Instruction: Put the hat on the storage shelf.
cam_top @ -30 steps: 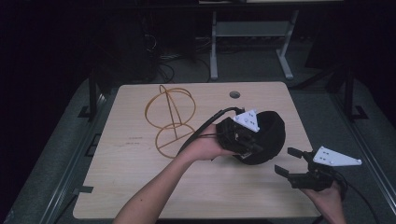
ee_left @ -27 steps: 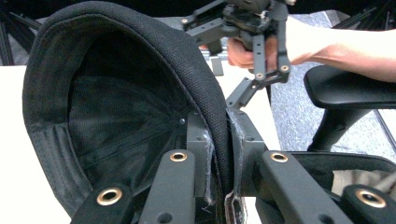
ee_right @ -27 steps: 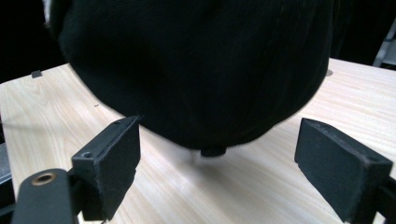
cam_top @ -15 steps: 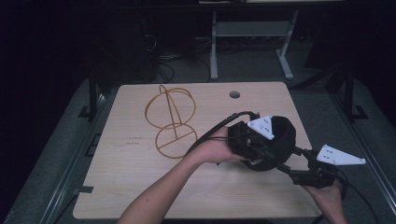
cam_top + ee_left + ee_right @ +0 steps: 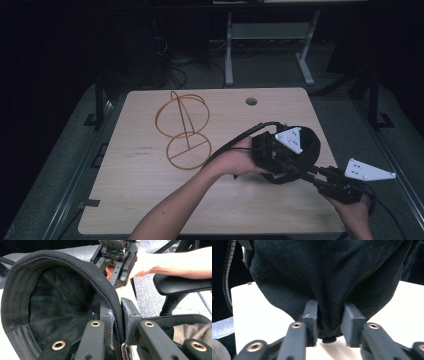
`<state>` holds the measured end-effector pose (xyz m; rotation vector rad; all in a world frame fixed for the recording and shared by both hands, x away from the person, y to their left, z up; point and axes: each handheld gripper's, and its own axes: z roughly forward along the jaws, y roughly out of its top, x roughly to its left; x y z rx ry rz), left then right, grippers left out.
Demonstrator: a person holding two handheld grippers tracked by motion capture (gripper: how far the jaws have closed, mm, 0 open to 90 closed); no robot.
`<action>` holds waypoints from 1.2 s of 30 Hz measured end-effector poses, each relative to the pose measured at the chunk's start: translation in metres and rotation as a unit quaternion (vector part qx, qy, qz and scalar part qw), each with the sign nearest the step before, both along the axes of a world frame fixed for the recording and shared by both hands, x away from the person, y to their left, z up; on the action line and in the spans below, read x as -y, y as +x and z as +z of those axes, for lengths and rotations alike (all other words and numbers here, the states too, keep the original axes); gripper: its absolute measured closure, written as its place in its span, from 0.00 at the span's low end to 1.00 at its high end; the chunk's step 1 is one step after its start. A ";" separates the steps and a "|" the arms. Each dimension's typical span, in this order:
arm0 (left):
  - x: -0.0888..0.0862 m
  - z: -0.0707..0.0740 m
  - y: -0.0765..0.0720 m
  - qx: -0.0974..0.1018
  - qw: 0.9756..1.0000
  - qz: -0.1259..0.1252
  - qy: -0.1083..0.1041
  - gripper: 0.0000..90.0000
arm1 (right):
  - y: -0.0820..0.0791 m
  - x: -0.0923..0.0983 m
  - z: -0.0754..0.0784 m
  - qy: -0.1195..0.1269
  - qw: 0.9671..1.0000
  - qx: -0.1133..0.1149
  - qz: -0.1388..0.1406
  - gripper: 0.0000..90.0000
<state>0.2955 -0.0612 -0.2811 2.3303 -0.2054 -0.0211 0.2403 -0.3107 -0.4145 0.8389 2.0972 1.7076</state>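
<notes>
Forearms are reaching in over the tabletop (image 5: 150,200). We are clamping the left gripper (image 5: 280,155) on the black cap's (image 5: 310,145) rim, while the right gripper (image 5: 329,322), its fingers just closing, is pinching the crown.

The black cap (image 5: 307,150) is a soft fabric one, held up off the light wooden table near its right edge. In the left gripper view the cap (image 5: 50,297) shows its open underside: a thick stitched rim curving round a dark mesh lining, with a flat band running inside the rim. The rim is pinched at one spot and stands nearly upright there. In the right gripper view the cap (image 5: 329,277) hangs as a rounded woven dome with its crown pointing down; the crown is gathered into a fold, and a small button (image 5: 329,340) sticks out at the lowest point.
</notes>
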 end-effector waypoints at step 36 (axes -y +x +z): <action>-0.096 -0.026 -0.003 0.030 0.992 0.119 -0.015 0.56 | 0.005 0.021 0.024 -0.009 0.999 -0.027 -0.028 0.95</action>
